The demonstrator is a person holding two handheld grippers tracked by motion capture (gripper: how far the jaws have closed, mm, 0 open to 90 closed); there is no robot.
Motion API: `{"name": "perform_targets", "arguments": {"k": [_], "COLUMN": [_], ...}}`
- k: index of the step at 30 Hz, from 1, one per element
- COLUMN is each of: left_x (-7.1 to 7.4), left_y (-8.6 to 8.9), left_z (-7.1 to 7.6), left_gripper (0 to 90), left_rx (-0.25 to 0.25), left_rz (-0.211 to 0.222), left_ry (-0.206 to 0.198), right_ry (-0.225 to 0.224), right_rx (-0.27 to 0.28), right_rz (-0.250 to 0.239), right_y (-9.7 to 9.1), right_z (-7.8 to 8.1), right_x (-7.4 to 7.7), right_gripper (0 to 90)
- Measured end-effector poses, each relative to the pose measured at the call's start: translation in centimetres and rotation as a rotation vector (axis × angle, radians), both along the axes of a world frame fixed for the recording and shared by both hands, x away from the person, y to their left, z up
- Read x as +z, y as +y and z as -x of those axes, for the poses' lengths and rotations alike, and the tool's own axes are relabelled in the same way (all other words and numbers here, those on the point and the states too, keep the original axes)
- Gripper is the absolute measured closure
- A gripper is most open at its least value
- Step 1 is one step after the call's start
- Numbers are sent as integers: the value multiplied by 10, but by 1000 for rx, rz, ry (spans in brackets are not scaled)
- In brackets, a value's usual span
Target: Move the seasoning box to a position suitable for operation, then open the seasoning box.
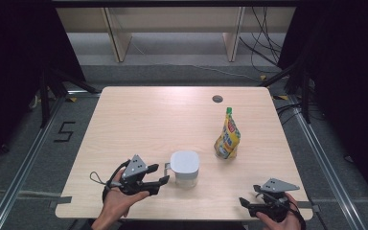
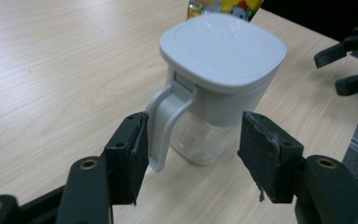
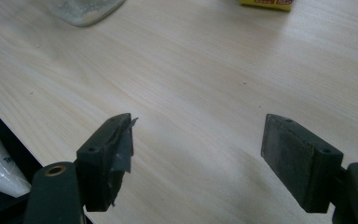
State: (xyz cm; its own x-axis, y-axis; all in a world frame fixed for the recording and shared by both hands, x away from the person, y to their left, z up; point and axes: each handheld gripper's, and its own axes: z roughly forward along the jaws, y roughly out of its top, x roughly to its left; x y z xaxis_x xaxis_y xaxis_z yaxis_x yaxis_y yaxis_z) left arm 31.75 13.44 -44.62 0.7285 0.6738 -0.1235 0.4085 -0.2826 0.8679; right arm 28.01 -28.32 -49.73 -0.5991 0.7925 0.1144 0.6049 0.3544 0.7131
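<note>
left jaws stand apart at the jug's handle

my left gripper has its jaws parted, the jug's handle between them. the handle lies just beside one pad, and i cannot tell whether it touches; the other pad stands clear of the jug's glass wall. nothing is clamped. from the high view the left gripper sits near the table's front edge, its tips pointing at the jug, which stands upright just beside them, a little forward of the table's middle line toward me. the jug has a clear body and a white squarish lid, closed flat on top, with the white handle turned toward my left hand.

my right gripper is released too, its jaws wide with only bare wood between them. in the high view the right gripper rests low at the table's front right corner, well apart from the jug.

behind the jug and to its right stands a yellow pouch with a green cap, upright, near but not touching it. the pale wooden table carries a small round grommet hole toward its far edge.
</note>
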Motion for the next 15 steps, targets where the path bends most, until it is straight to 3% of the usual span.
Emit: {"name": "perform_targets", "arguments": {"k": [3,5,6,9,12,15], "left_x": [9,14,16,22,27,31], "left_y": [-1,-1,-1,0,-1,-4], "left_z": [-1,-3,-3,-6,-8,-12], "left_gripper": [418,417,417,421,475,543], "left_rx": [-11,-28,-13,-23,-22,-35], "left_rz": [7,3,10,16,29,24], "left_ry": [-11,-24,-12,-19,-19,-35], "right_ry": [-17,25,-1,-12,7,-10], "right_rx": [-5,-24,-19,-3,-19,-9], "right_rz": [15,-11,3,9,-3,6], "right_y": [-1,1,-1,-1,0,-1], "right_z": [-1,1,0,-1,0,-1], "right_x": [0,0,0,0,-1,-1], "right_gripper": [262,262,262,262,261,261]}}
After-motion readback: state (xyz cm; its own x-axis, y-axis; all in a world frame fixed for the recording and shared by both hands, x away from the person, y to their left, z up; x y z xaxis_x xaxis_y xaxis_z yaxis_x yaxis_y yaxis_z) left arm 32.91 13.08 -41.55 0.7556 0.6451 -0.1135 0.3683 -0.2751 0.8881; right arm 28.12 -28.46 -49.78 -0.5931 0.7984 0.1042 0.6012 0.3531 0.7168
